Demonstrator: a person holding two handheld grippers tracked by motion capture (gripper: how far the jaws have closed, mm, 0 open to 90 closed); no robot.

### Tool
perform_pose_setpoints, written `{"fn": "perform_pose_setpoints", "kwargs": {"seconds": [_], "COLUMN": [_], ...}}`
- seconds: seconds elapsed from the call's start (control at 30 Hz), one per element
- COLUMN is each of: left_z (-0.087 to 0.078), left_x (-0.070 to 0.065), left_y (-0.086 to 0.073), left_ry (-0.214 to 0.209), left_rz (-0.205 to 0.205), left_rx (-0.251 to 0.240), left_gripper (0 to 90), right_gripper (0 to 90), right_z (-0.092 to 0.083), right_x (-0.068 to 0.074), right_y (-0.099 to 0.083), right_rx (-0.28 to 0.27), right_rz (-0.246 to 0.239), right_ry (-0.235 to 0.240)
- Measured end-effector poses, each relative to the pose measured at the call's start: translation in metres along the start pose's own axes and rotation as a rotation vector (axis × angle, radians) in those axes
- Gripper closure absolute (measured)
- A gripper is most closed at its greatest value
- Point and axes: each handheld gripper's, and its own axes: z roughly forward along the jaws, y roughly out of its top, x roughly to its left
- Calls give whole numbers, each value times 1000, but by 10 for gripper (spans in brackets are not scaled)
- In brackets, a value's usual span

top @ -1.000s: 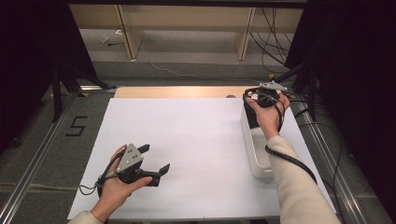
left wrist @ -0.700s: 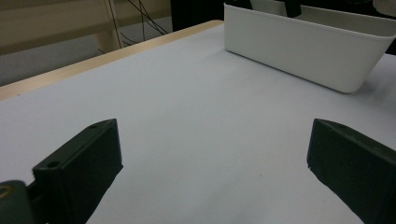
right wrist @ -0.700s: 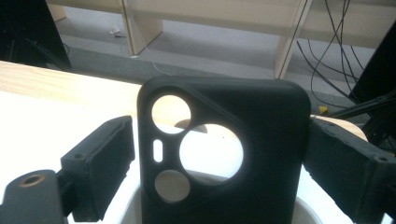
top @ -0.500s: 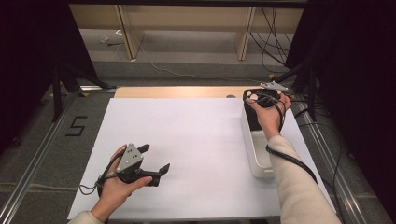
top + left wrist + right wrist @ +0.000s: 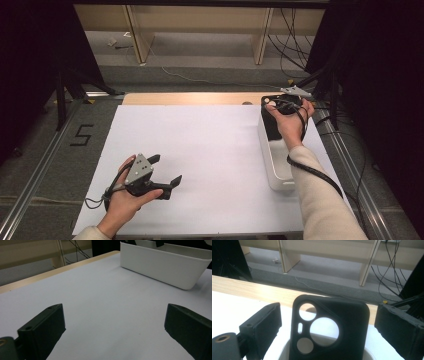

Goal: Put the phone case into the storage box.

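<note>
**Phone case stood in the white bin, jaws parted around it**

Black soft plastic phone case (image 5: pixel 329 327), with round camera cut-outs near its top, stood upright at the far end of a long white plastic bin (image 5: pixel 278 170) along the right side of the white table sheet (image 5: pixel 200 150). In the right gripper view, the right gripper (image 5: pixel 327 325) had its two black jaws well apart on either side of the case, with a gap showing on each side; they had just been opening, and the pads no longer pressed on the case. In the high view, the right hand (image 5: pixel 289 122) hovered over that far end of the bin.

Near the front left of the sheet, the left gripper (image 5: pixel 164 172) sat in the left hand (image 5: pixel 122 202). Its jaws were wide apart with nothing between them, pointed across bare sheet toward the bin.

Judged from this, the placing looked nearly done: the case was in the bin and released. What remained was to draw the right gripper away without tipping the case.
</note>
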Motion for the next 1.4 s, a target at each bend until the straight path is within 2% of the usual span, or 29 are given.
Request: {"fn": "perform_pose_setpoints", "kwargs": {"seconds": [0.4, 0.93, 1.4], "left_z": [0, 1, 1], "left_x": [0, 0, 0], "left_y": [0, 0, 0], "left_ry": [2, 5, 9], "left_rz": [1, 1, 3], "left_rx": [1, 5, 9], "left_gripper": [26, 26, 25], "right_gripper": [84, 112, 129], "right_z": [-13, -31, -53], "right_x": [-3, -1, -1], "right_y": [-1, -4, -3], "right_rx": [6, 5, -17], "right_rz": [-11, -18, -38], "right_ry": [3, 53, 88]}}
